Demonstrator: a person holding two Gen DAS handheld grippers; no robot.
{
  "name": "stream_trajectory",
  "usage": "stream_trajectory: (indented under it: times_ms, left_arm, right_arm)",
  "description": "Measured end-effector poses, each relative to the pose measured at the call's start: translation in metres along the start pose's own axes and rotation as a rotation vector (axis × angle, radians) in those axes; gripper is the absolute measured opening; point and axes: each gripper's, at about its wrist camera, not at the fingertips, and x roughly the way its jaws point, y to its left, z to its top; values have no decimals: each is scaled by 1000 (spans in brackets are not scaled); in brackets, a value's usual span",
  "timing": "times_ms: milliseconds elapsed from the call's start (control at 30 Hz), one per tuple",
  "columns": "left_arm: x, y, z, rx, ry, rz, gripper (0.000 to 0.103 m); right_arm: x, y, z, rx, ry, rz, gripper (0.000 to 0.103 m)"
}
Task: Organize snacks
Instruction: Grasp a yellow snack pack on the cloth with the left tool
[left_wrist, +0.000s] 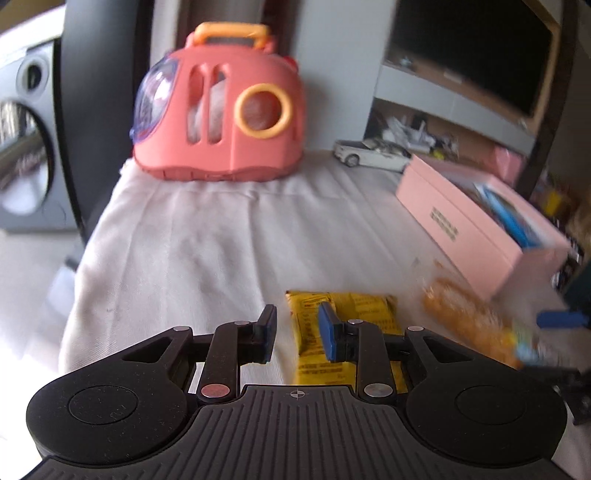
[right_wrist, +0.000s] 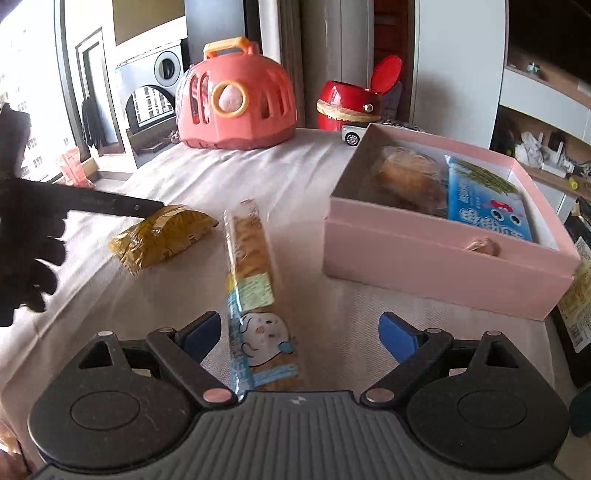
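Observation:
A yellow snack packet (left_wrist: 354, 310) lies on the white cloth just ahead of my left gripper (left_wrist: 297, 332), which is open and empty above its left edge; the packet also shows in the right wrist view (right_wrist: 162, 236). A long clear cracker pack (right_wrist: 255, 280) with a cartoon face lies between the wide-open fingers of my right gripper (right_wrist: 301, 332); it shows blurred in the left wrist view (left_wrist: 469, 321). A pink box (right_wrist: 436, 247) to the right holds a bread packet (right_wrist: 410, 177) and a blue snack bag (right_wrist: 484, 199).
A pink toy carrier (left_wrist: 221, 114) with an orange handle stands at the back of the cloth-covered table (left_wrist: 184, 240). A white toy car (left_wrist: 369, 153) and a red lidded bin (right_wrist: 351, 103) stand at the back right. Shelves lie beyond the table's right side.

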Motion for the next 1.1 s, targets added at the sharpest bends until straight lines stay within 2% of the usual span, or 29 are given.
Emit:
stream_trajectory:
  times_ms: [100,200,267,400,467,600,733,833,900,1000,1100]
  left_arm:
    - [-21,-5,0,-39,-52,64,29]
    - [-35,-14,6,-70,-80,32,29]
    - [-30,-30,7,-20,-40,23,29]
    - [-9,-62,-1,120,36,60,30]
    - [-8,-71,-5,173,22,74,30]
    - [-9,-78,-7,216,40,-12,33]
    - [-12,-83,-12,263,46,-27,40]
    - [-14,-87,-15,294,35,8,45]
    - [-13,-90,-16,337,22,60,47]
    - [-11,-85,-11,314,25,114,47]
    - [-9,-77,-6,240,55,81,45]
  right_arm:
    - [6,2,-8,24,13,16,93]
    - [3,3,-10,20,-2,-7,93]
    - [4,1,-11,35,-11,-6,93]
    - [2,-8,-11,91,-21,-20,93]
    - [1,-14,-12,128,-36,-22,93]
    - [-1,-23,-14,186,-42,-4,93]
    - [-1,-25,-15,199,-35,8,93]
    - [-1,-24,-15,199,-35,6,93]
    - [-1,-24,-15,199,-35,6,93]
    - [0,-25,-15,200,-35,7,93]
    - [0,-25,-15,200,-34,8,93]
